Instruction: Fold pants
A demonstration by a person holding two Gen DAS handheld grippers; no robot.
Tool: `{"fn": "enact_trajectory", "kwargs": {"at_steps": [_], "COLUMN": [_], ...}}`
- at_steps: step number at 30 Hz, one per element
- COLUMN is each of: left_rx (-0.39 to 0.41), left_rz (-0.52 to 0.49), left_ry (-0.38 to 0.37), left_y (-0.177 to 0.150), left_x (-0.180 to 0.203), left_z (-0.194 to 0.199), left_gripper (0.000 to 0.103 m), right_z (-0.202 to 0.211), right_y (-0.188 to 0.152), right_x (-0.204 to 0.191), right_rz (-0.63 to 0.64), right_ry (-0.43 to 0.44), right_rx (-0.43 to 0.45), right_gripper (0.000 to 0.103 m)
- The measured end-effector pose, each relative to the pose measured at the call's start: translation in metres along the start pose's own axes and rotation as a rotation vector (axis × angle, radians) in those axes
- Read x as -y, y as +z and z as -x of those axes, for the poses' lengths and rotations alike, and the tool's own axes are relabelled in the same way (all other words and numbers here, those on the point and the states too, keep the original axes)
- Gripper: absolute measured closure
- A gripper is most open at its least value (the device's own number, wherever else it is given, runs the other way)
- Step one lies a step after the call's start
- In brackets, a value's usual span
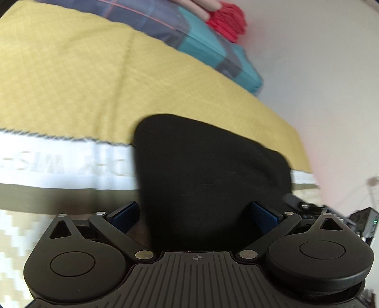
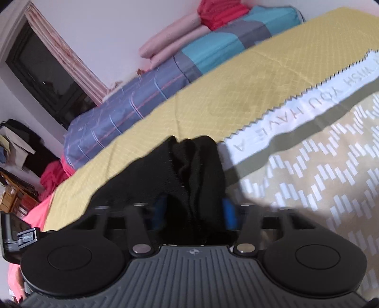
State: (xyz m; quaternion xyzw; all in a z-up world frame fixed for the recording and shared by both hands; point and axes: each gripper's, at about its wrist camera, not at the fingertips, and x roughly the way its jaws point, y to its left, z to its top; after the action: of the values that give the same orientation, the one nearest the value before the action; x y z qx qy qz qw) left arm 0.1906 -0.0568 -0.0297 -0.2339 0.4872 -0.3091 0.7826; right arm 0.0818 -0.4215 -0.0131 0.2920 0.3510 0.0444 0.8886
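Observation:
The black pants hang between the blue pads of my left gripper, whose jaws stand wide with the cloth draped between and over them, above the yellow blanket. In the right wrist view the pants are bunched between the blue pads of my right gripper, which is shut on the cloth. The fingertips of both grippers are partly hidden by the fabric.
The bed carries a yellow quilted blanket with a white lettered band and a beige patterned cover. A blue-grey checked pillow, pink bolsters and red cloth lie by the wall. A dark window is at left.

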Motion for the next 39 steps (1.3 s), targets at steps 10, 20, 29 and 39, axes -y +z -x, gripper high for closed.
{"fn": "enact_trajectory", "kwargs": {"at_steps": [10,20,29,39], "left_rx": [0.082,-0.022,0.040,0.040], "left_rz": [-0.122,-0.116,-0.155,-0.174], "left_ry": [-0.071,0.148,0.217,0.258], "left_y": [-0.046,-0.126,-0.139,-0.135], "left_x": [0.073,0.048,0.058,0.066], "left_z": [0.082,0.063,0.080,0.092], "left_gripper": [0.000,0.000,0.000,0.000], "right_z": [0.115,0.133,0.085,0.106], "right_y": [-0.019,-0.086,-0.083,-0.069], "right_x": [-0.049,-0.020,-0.090,-0.010], "right_rz": [0.082,0.164,0.441,0.053], "right_ry": [0.078,-0.293,-0.203,-0.325], "right_rx": [0.094,0.094,0.145,0.196], "right_gripper": [0.069,0.056,0.028,0.022]}}
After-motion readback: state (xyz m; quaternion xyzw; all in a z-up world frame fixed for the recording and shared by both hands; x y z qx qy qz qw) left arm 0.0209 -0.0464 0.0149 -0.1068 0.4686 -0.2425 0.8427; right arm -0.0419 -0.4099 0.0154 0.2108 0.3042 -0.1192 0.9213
